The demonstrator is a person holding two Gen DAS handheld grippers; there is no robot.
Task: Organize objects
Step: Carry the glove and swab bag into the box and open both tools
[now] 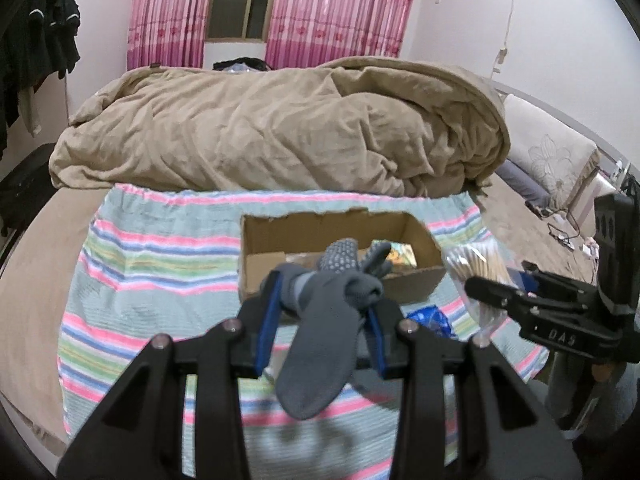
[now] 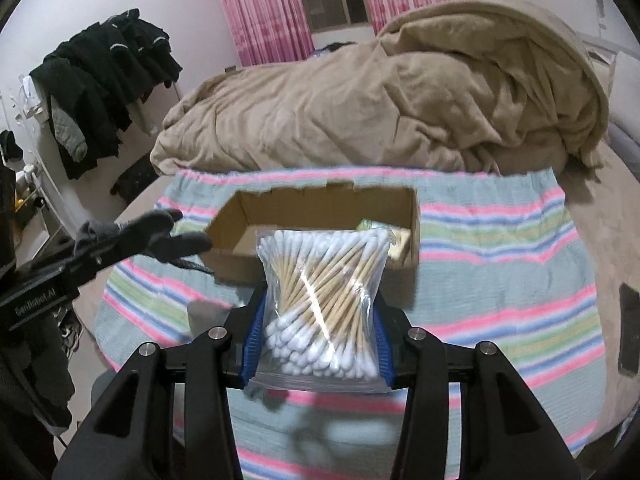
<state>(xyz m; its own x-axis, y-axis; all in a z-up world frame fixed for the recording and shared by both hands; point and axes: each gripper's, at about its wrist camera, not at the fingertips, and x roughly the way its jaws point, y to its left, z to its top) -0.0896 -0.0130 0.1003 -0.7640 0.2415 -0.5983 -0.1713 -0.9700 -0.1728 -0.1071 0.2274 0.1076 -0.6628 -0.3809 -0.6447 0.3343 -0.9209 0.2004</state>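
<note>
My left gripper [image 1: 322, 312] is shut on a grey glove [image 1: 320, 328] with dotted fingers and holds it above the striped cloth [image 1: 152, 280], just in front of an open cardboard box [image 1: 340, 232]. My right gripper [image 2: 318, 320] is shut on a clear bag of cotton swabs [image 2: 324, 296], held above the cloth in front of the same box [image 2: 320, 204]. The box holds a small colourful packet [image 1: 400, 254]. The right gripper shows at the right of the left wrist view [image 1: 488, 292]; the left gripper with the glove [image 2: 152, 232] shows at the left of the right wrist view.
A blue packet [image 1: 430, 318] lies on the cloth near the box. A rumpled tan duvet [image 1: 280, 132] fills the bed behind it. Dark clothes [image 2: 100, 80] hang at the left. A dark flat object [image 2: 629, 328] lies at the bed's right side.
</note>
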